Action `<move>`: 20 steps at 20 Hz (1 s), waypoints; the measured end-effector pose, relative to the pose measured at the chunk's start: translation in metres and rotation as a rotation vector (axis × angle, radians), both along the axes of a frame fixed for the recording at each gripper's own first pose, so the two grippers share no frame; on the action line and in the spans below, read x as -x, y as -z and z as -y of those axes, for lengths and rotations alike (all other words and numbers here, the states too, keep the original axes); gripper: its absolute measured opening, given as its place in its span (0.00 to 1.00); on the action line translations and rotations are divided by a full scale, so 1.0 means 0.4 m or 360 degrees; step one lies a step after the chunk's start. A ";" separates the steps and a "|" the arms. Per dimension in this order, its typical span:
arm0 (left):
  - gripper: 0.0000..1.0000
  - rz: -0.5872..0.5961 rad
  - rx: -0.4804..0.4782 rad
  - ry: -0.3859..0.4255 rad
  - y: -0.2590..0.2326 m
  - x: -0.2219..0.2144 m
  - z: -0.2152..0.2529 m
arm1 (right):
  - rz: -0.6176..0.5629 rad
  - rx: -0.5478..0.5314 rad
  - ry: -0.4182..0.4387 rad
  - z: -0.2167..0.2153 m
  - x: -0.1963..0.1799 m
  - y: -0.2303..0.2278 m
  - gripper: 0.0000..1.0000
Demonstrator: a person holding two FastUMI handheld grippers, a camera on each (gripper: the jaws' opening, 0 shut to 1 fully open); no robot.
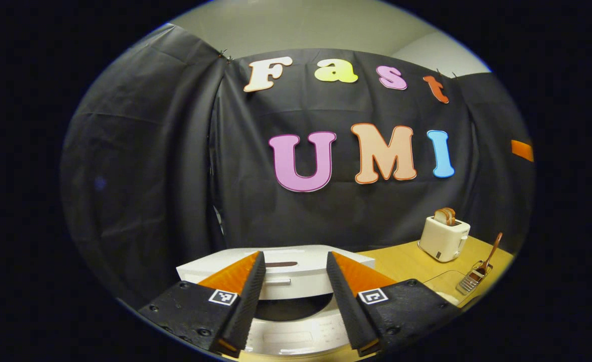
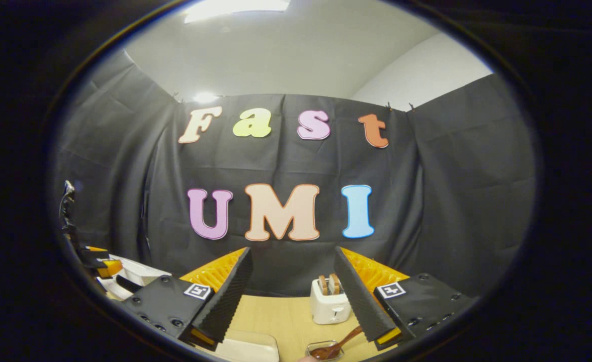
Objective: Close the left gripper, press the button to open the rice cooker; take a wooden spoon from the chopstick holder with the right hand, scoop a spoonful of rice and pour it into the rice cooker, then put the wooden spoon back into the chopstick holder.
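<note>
Both the left gripper (image 1: 296, 281) and right gripper (image 2: 293, 281) are held with fingers spread apart and nothing gripped, the rice cooker (image 1: 296, 296) is sat right under the left one, lid popped up, and the wooden spoon (image 1: 489, 256) is parked in the chopstick holder (image 1: 472, 279) near the toaster (image 1: 444, 236).

No legible text. Rice cooker (image 1: 296, 327) front panel has faint print, too small to read. Square coded markers on each tool's finger mounts, not readable as text.
</note>
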State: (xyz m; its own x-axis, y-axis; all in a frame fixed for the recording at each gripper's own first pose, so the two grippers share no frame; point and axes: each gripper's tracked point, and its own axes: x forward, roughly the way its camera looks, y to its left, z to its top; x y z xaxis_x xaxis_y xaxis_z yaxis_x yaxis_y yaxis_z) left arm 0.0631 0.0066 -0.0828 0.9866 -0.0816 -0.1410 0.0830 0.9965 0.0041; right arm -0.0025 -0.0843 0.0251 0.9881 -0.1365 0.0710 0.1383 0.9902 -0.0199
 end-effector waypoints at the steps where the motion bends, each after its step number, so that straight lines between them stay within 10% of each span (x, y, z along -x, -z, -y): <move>1: 0.77 0.0034 -0.0035 0.0000 -0.021 0.000 -0.002 | -0.0008 -0.0012 -0.0001 0.006 0.000 0.004 1.00; 9: 0.96 0.0222 -0.0023 0.0006 -0.141 0.053 0.045 | -0.0047 -0.0012 -0.0011 0.056 -0.032 0.027 1.00; 20: 0.96 0.0228 0.0093 0.0089 -0.205 0.116 0.153 | -0.0237 -0.0071 0.0111 0.244 -0.136 0.251 1.00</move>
